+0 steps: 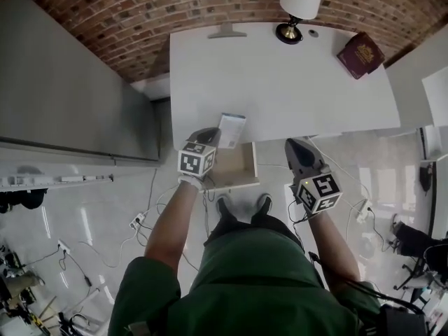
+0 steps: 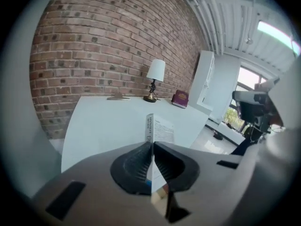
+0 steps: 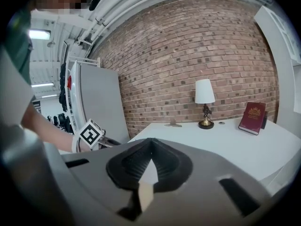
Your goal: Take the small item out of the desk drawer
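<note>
Left tool (image 1: pixel 212 137) clamped on small white box (image 1: pixel 232 129), held at the front edge of the white worktop (image 1: pixel 280 82), over the open drawer (image 1: pixel 234 168). Right tool (image 1: pixel 294 148) sits right of the drawer, apart from it. Lamp (image 1: pixel 301 5) and red book (image 1: pixel 360 54) stand at the worktop's far side.

Left gripper view: jaws pressed on the box's lower end, with its printed face and spine sticking up past the tips. Can't tell if the box touches the worktop.

Right gripper view: right tool (image 3: pixel 150 149) clenched, pads together, nothing between. Left tool's marker cube is at left, and the lamp and book are ahead.
</note>
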A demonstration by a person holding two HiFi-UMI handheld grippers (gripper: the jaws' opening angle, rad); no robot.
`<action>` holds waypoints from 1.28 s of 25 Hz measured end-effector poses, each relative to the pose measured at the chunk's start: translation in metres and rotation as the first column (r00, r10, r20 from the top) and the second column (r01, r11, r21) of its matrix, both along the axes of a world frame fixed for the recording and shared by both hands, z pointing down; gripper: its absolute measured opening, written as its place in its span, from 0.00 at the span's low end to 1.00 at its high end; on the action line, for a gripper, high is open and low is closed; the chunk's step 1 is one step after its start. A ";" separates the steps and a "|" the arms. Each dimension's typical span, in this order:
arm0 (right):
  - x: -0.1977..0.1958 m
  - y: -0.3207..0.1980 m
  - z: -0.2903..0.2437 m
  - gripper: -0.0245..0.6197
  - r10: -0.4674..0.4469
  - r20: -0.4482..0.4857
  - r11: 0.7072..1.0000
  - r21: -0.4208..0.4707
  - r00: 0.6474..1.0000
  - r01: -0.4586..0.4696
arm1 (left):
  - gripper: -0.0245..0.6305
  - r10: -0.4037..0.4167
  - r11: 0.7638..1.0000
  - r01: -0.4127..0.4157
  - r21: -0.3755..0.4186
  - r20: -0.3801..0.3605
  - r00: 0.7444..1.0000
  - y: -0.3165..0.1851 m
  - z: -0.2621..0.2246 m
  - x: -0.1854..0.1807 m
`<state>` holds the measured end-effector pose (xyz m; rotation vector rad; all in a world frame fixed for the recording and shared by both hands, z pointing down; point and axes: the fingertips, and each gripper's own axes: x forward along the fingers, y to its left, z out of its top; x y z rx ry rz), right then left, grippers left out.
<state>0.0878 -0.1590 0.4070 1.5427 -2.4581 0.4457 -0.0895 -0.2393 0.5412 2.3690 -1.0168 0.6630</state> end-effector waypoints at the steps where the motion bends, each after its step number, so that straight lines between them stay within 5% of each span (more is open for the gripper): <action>1: 0.000 -0.002 -0.002 0.04 0.002 0.003 1.000 0.001 1.000 -0.002 | 0.07 -0.015 1.000 0.014 -0.024 -0.025 1.000 -0.005 0.004 -0.001; 9: 0.006 -0.007 -0.008 0.04 0.052 0.020 0.999 -0.012 0.998 -0.052 | 0.07 -0.147 0.972 0.113 -0.204 -0.163 0.976 -0.029 0.045 -0.013; 14: 0.009 -0.003 -0.009 0.04 0.068 0.000 0.998 -0.011 0.998 -0.068 | 0.07 -0.246 0.943 0.199 -0.268 -0.154 0.957 -0.037 0.068 -0.026; 25: 0.007 0.010 -0.001 0.04 0.072 -0.035 0.997 -0.040 0.997 -0.073 | 0.07 -0.320 0.909 0.280 -0.308 -0.086 0.944 -0.043 0.092 -0.041; 32: 0.013 0.016 -0.005 0.04 0.070 -0.034 0.997 -0.026 0.997 -0.071 | 0.07 -0.339 0.920 0.304 -0.246 -0.113 0.934 -0.048 0.070 -0.047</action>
